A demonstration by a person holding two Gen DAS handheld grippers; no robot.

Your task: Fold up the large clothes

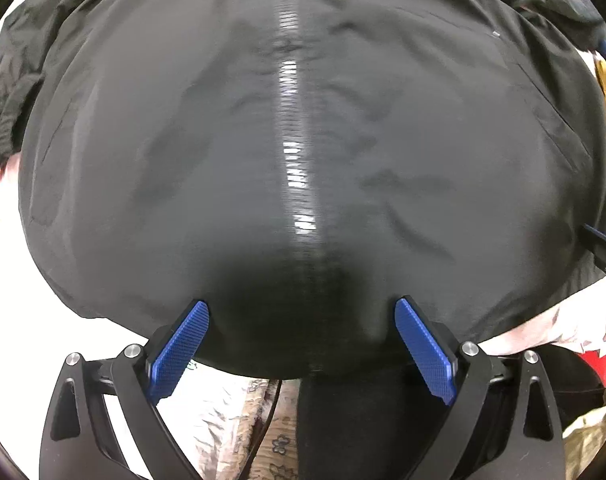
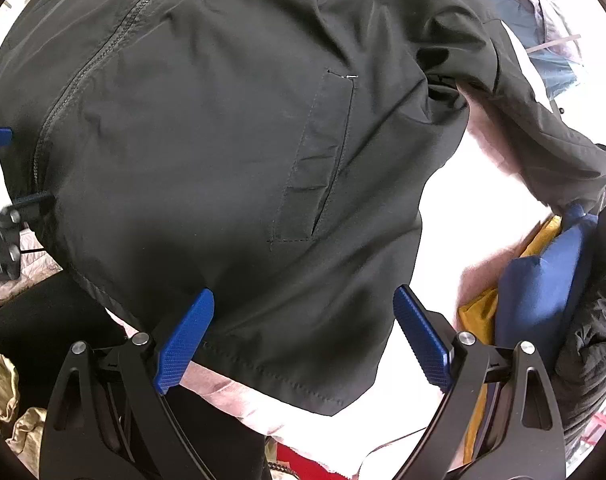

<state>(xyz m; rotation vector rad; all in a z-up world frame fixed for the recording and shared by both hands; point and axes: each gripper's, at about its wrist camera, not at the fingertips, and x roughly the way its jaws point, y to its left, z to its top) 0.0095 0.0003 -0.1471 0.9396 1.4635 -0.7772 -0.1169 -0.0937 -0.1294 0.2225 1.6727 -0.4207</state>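
left wrist view: the black zip-front nylon jacket (image 1: 303, 140) is lying spread front-up on the white surface (image 1: 7, 248), filling the frame from 9 to 3 o'clock. the left gripper (image 1: 301, 334) is hovering wide open over the hem at 6 o'clock.

right wrist view: the right gripper (image 2: 303, 328) is hanging wide open over the hem corner (image 2: 331, 396) at 6 o'clock, the welt pocket (image 2: 315, 160) at centre. judged step: layout done, first fold pending. the next move calls for both grippers descending and pinching the hem.
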